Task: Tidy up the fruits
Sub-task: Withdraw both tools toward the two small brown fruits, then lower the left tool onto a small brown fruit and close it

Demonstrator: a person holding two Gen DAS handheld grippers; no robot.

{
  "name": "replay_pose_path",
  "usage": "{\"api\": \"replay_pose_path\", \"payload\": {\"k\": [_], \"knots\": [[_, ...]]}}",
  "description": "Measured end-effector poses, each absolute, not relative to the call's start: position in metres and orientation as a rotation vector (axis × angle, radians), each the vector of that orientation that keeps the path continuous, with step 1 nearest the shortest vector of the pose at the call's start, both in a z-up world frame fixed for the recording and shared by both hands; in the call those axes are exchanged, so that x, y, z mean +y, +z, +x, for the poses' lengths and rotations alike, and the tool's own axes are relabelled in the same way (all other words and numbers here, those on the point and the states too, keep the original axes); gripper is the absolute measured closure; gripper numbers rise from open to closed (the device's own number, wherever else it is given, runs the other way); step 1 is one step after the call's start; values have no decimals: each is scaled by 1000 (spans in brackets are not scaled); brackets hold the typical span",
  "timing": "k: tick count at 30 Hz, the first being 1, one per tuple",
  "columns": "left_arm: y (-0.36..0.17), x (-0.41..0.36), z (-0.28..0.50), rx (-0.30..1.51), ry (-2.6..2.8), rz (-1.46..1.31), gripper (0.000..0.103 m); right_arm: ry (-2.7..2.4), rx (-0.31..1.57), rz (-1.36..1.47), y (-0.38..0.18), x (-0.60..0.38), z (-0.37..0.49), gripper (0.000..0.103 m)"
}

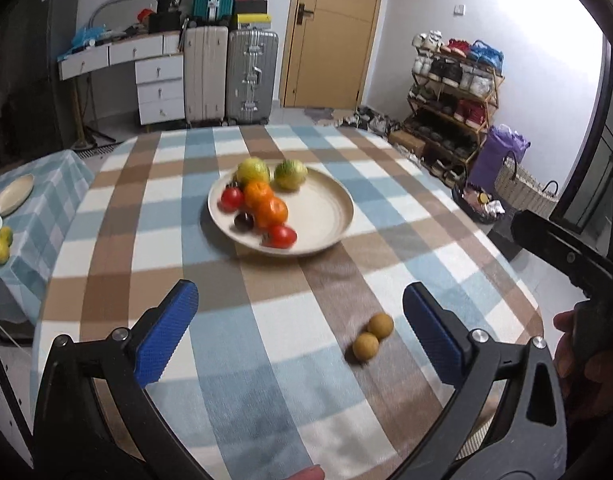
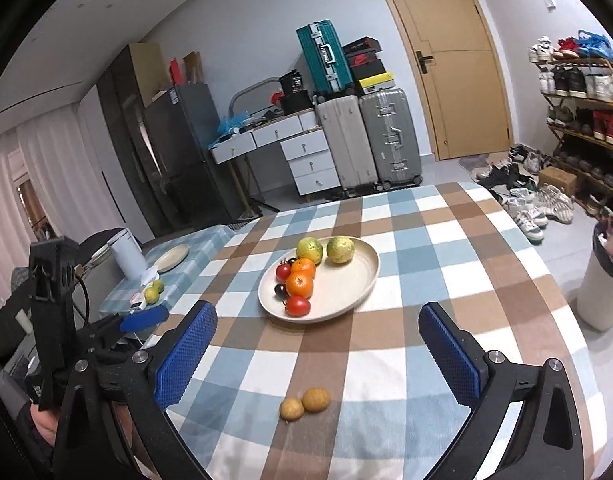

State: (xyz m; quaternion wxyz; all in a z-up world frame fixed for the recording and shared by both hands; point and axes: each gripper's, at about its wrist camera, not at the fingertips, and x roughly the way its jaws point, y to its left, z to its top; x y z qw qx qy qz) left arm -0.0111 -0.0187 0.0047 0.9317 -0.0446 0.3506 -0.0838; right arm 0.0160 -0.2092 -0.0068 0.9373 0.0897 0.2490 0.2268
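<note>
Left wrist view: left gripper [image 1: 300,308] spread wide, nothing between the blue pads, hanging over the checked tablecloth [image 1: 226,340]. Two small tan fruits [image 1: 372,336] sit touching each other on the cloth, low and toward its right pad, near. Pair's long axis runs diagonal, lower-left to upper-right. Plate [image 1: 330,216] with the rest of the fruit is farther ahead, centre of table; tomatoes, oranges, one dark fruit and two yellow-green ones crowd its left half, right half bare. Right wrist view: right gripper [image 2: 318,328] also fully released, empty. Same tan pair [image 2: 305,403] lies close below, roughly centred in its gap, a bit left; plate [image 2: 358,276] straight ahead beyond. Judgement: right gripper is better lined up; left needs a shift right. The diagonal axis suggests picking one at a time.
</note>
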Motion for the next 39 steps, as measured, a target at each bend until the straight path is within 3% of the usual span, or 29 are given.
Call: {"api": "replay_pose_path", "payload": {"k": [20, 24, 28, 35, 36, 39], "knots": [[-82, -72, 19, 928, -326, -23, 3, 390, 650, 212, -65, -230, 22, 0], [-91, -78, 26, 959, -357, -9, 24, 389, 661, 210, -71, -231, 24, 0], [-95, -81, 28, 959, -382, -7, 37, 385, 673, 223, -77, -236, 28, 0], [-98, -81, 28, 957, -428, -5, 69, 381, 688, 227, -81, -237, 30, 0], [-97, -81, 28, 953, -432, -2, 79, 382, 689, 226, -81, -237, 30, 0], [-97, -79, 28, 955, -456, -11, 82, 384, 686, 221, -81, -236, 29, 0]]}}
